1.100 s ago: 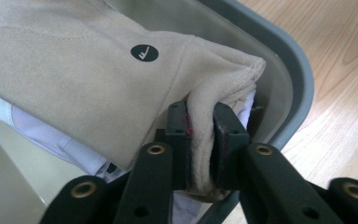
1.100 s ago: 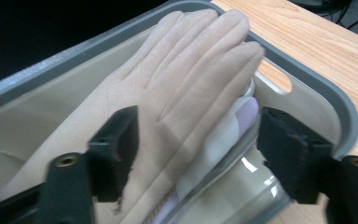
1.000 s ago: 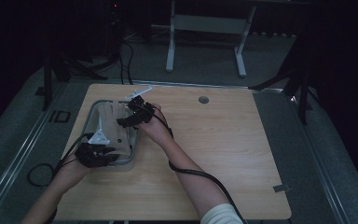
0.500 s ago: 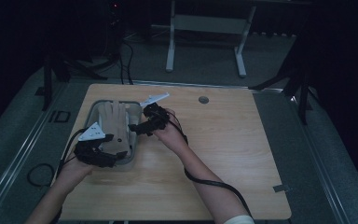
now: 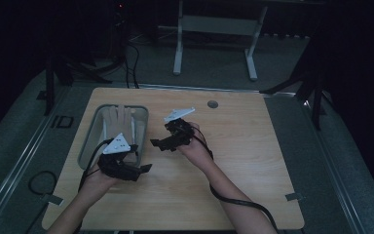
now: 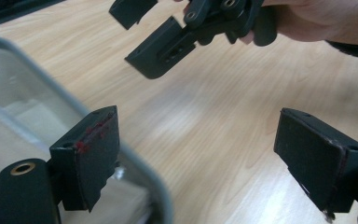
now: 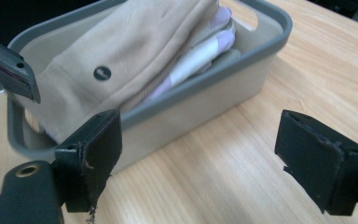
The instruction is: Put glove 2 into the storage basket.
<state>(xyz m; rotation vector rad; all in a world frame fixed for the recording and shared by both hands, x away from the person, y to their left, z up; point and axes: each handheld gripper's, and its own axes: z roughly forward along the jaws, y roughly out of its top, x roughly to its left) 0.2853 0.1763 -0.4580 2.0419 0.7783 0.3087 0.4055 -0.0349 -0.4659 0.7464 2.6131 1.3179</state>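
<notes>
Right gripper view shows folded beige clothes [image 7: 121, 51] filling the grey bin [image 7: 205, 93] at upper left; they look soft, light and floppy, best pinched at a thick folded edge. The 2 grippers, left [image 5: 143, 168] and right [image 5: 157, 144], gape wide and empty, the left's jaws having just opened.

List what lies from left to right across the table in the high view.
Grey bin of folded cloth → left tongs, open → right tongs, open → round grommet in the tabletop → strip of tape near the table's right edge.
</notes>
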